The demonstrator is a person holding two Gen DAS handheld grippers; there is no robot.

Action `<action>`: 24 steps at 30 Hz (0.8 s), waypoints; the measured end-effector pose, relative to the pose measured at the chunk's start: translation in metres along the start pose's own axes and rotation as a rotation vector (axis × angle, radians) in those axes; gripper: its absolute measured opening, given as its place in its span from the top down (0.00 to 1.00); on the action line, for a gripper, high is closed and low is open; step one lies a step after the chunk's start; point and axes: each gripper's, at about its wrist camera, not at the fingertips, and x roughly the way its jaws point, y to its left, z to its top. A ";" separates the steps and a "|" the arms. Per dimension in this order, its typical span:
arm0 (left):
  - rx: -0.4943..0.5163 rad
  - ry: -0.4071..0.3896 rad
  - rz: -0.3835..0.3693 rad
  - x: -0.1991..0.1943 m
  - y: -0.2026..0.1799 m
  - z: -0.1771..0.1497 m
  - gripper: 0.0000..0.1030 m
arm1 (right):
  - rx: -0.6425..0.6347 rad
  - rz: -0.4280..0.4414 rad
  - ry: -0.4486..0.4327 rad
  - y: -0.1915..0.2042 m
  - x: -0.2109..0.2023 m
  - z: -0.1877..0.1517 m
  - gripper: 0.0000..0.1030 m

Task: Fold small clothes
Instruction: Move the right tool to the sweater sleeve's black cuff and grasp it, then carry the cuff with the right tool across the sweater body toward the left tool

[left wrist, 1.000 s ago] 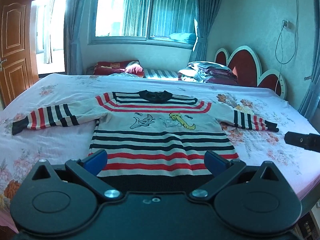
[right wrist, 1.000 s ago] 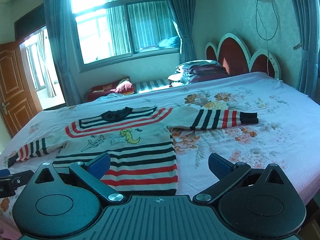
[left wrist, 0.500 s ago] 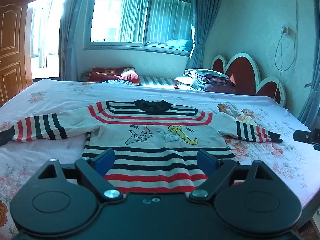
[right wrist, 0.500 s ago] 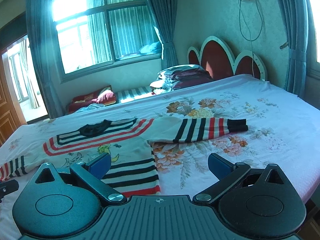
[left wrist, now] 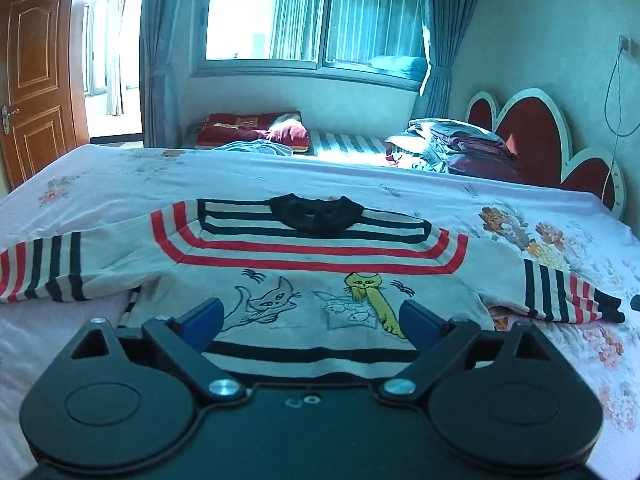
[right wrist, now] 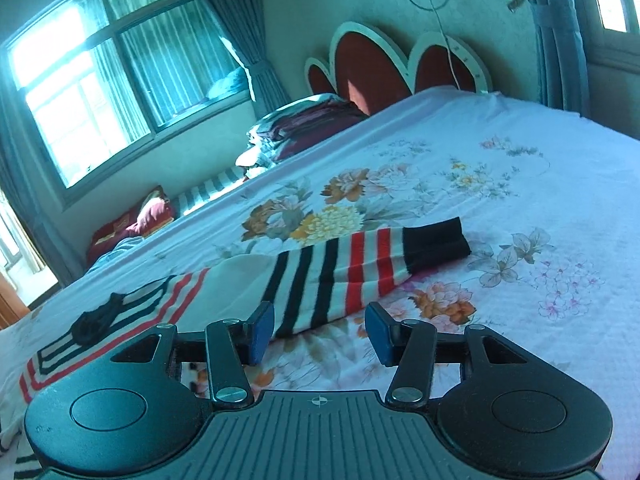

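Observation:
A small striped sweater [left wrist: 312, 264] with a black collar and two cartoon cats lies flat, face up, on the bed, sleeves spread to both sides. My left gripper [left wrist: 310, 322] is open and empty, low over the sweater's chest. In the right wrist view the right sleeve [right wrist: 344, 276] with its black cuff lies on the floral sheet. My right gripper [right wrist: 320, 332] is open and empty, just short of the sleeve's striped middle, jaws partly narrowed.
The bed has a pink floral sheet [right wrist: 500, 184]. A red and white headboard [left wrist: 540, 128] stands at the right. Folded bedding [left wrist: 452, 148] and a red pillow [left wrist: 252, 132] lie at the far side under the window. A wooden door [left wrist: 36, 80] is at the left.
Both grippers moved forward and lower over the bed. The left now hangs over the sweater's chest. The right swung right toward the right sleeve and its jaws narrowed somewhat.

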 end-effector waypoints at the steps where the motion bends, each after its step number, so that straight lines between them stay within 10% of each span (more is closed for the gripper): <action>1: 0.008 0.007 0.005 0.010 -0.010 0.003 0.09 | 0.027 -0.005 0.008 -0.013 0.014 0.006 0.50; 15: 0.079 0.115 0.045 0.088 -0.086 0.021 0.09 | 0.314 -0.014 0.174 -0.108 0.146 0.025 0.52; 20: 0.068 0.135 0.058 0.095 -0.073 0.024 0.08 | 0.319 -0.055 0.166 -0.114 0.152 0.025 0.86; 24: 0.110 0.247 0.073 0.114 -0.054 0.019 0.02 | 0.203 -0.088 0.148 -0.100 0.158 0.031 0.93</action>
